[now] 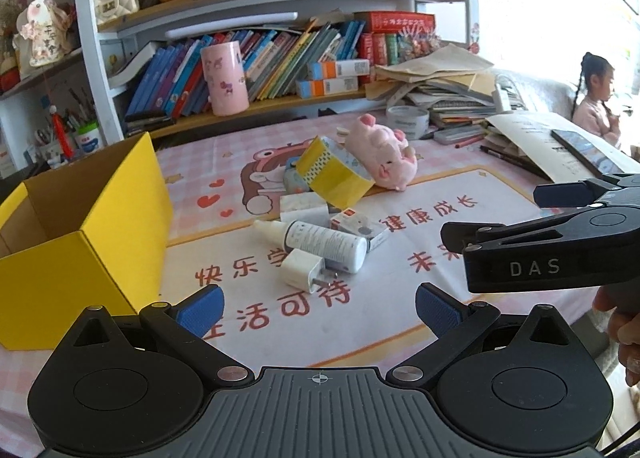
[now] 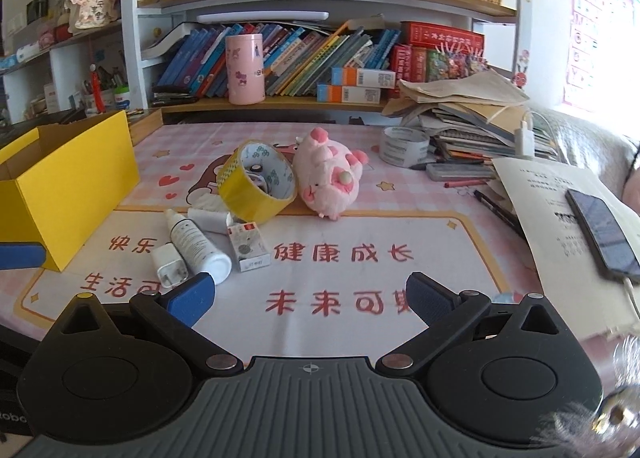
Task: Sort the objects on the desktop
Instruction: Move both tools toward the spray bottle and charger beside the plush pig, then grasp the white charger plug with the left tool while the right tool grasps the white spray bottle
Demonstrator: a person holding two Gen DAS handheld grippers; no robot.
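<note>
On the pink mat (image 2: pixel 360 217), left of the clutter, stands an open yellow box (image 2: pixel 60 193). Right of the box lie a plush pig (image 2: pixel 328 177) and a tilted yellow tape roll (image 2: pixel 256 181) touching it, then nearer a white bottle (image 2: pixel 196 242), charger (image 2: pixel 170 266) and small carton (image 2: pixel 248 246). Left gripper (image 1: pixel 320 308) and right gripper (image 2: pixel 308 298) hover over the mat, jaws wide apart and empty.

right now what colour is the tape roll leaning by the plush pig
Yellow outside, with a white patterned inner face, on the tape roll beside the plush pig. The right wrist view shows it best.
</note>
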